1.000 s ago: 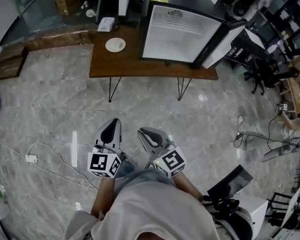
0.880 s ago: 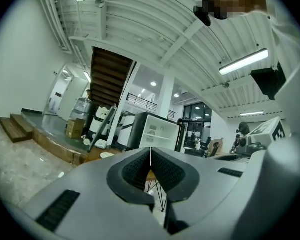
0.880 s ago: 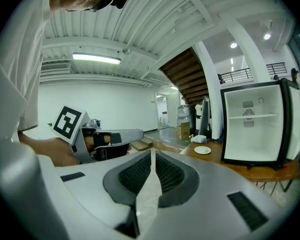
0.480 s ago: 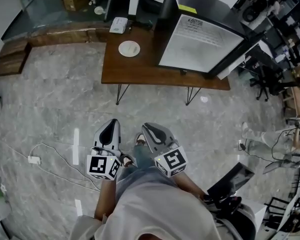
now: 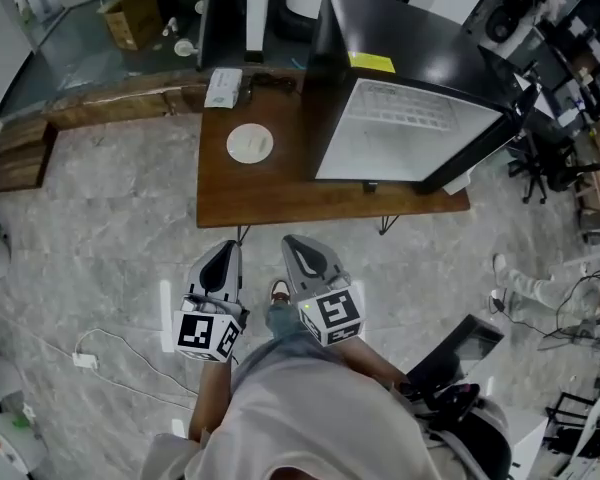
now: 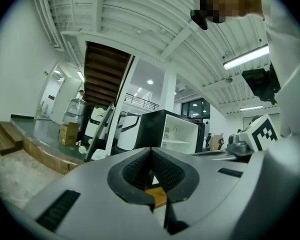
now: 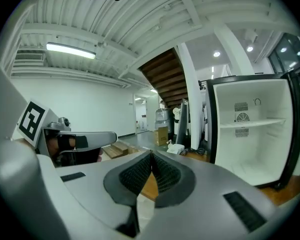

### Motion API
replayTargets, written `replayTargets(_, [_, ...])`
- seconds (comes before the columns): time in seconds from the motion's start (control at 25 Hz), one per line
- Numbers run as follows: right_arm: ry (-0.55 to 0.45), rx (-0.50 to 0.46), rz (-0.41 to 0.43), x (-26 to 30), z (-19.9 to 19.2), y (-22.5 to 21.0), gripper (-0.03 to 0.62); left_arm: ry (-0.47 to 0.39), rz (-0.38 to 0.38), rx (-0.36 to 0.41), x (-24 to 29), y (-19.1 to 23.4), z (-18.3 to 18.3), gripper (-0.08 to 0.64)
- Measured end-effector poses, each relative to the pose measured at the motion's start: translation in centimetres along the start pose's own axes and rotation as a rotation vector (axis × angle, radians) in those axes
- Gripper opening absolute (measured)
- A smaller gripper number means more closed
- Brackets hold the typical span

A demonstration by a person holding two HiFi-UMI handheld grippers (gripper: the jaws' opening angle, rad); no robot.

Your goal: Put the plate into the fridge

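Carries left tongs [image 5: 224, 251] and right tongs [image 5: 293, 245] side by side before the body, each pair pressed together on nothing; no reason to spread them with nothing in reach. Stands just short of the counter [image 5: 265, 203], facing its near edge. Finds the plate [image 5: 250, 143] lying flat and bare on the counter's left part, just beside the fridge [image 5: 410, 58], well apart from both tongs. Shows the fridge open toward this side, white inside with a shelf [image 7: 255, 123], probably left so to let the plate go straight in. Reads as the approach; calls next for opening one pair and taking the plate by its rim.
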State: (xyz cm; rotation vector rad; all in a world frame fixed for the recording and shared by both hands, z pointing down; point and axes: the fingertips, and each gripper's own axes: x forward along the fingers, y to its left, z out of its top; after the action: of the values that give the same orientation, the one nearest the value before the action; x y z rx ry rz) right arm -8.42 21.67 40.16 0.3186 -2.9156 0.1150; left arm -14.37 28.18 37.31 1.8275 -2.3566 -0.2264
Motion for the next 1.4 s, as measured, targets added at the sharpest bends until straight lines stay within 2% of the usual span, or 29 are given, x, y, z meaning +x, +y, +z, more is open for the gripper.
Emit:
replayTargets(0.28, [0.002,0.026,-0.01,9.3,2.8,-9.1,0.017,0.026,-0.036,0.049,13.0,3.8,1.3,0.019])
replayTargets(0.6, [0.037,0.051,-0.068,17.5,2.5,-13.8,0.017,0.09,-0.11,0.037,21.3,9.7,0.5,0.018])
replayTargets(0.84, [0.063,0.069,-0.152,25.1,3.3,-15.6,0.017,0.131,-0.16,0.074,27.8,17.2,1.0,0.02])
replayTargets(1.16, [0.081,0.116,-0.283,35.7,5.5,-15.7,0.018,0.185,-0.25,0.098,34.5,28.2,3.3,0.02])
replayTargets(1.4, [0.12,0.169,-0.387,42.2,3.7,-15.1,0.018,0.309,-0.363,0.143,38.2,35.8,0.4,0.02])
